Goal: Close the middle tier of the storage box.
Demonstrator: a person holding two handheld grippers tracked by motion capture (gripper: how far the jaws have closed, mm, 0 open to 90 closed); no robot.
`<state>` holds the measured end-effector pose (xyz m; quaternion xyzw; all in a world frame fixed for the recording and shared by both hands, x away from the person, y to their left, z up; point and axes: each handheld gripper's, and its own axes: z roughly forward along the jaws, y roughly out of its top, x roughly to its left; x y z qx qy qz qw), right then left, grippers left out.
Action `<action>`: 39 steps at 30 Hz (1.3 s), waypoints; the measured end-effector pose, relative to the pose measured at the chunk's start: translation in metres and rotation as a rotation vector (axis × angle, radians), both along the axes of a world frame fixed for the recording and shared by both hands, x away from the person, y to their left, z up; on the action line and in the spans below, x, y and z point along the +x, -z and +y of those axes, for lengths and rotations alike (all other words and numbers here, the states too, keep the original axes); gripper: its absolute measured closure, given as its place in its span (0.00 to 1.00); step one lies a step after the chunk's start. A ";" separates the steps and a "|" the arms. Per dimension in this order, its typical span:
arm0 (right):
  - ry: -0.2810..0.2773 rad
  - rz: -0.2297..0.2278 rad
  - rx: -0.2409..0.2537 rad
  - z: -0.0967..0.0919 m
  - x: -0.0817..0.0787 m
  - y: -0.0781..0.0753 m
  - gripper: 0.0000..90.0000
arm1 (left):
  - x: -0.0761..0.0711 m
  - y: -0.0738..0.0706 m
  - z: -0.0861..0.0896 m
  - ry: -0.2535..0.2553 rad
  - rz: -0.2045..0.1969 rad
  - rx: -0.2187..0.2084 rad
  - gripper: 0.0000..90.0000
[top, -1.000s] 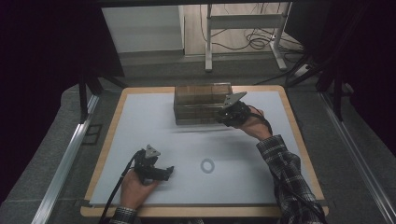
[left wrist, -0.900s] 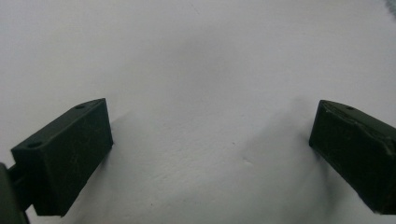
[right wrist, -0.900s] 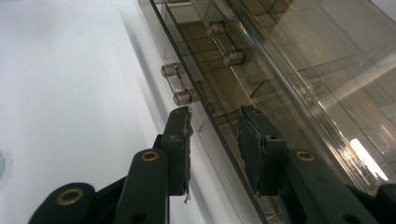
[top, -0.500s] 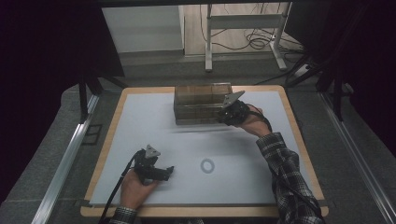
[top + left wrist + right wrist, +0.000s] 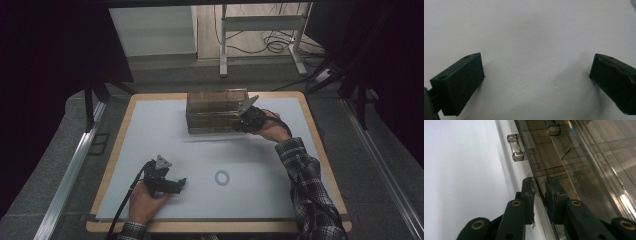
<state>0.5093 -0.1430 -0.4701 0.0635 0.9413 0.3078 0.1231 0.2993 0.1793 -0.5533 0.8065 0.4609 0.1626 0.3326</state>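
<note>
2 claws: right claw (image 5: 539, 185) pinches the clear organiser box's (image 5: 215, 111) thin, stiff, probably slick front panel near the tabletop's far edge; left claw (image 5: 536, 82) gapes wide.

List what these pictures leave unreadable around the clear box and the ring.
- Clear box contents: high view, tinted walls and glare hide them.
- Ring: high view, too small to identify.
- Right gripper fingers straddle a clear panel; contact unclear.
- Left gripper: open over bare mat.
</note>
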 end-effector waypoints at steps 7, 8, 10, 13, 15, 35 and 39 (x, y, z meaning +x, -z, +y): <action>-0.037 -0.015 -0.031 0.001 0.001 -0.001 0.86 | 0.000 0.000 0.000 0.000 0.000 0.000 0.00; -0.037 -0.013 -0.035 0.002 0.001 -0.001 0.86 | 0.000 0.000 0.000 0.000 0.000 0.000 0.00; -0.036 -0.006 -0.042 0.003 0.002 -0.002 0.87 | 0.000 0.000 0.000 0.000 0.000 0.000 0.00; -0.042 0.013 -0.043 0.003 0.004 -0.004 0.88 | 0.000 0.000 0.000 0.000 0.000 0.000 0.00; -0.051 0.016 -0.049 0.003 0.005 -0.005 0.89 | 0.000 0.000 0.000 0.000 0.000 0.000 0.00; -0.130 0.038 -0.059 0.001 0.002 -0.010 0.94 | 0.000 0.000 0.000 0.000 0.000 0.000 0.00; -0.143 0.049 -0.056 0.001 0.002 -0.010 0.94 | 0.000 0.000 0.000 0.000 0.000 0.000 0.00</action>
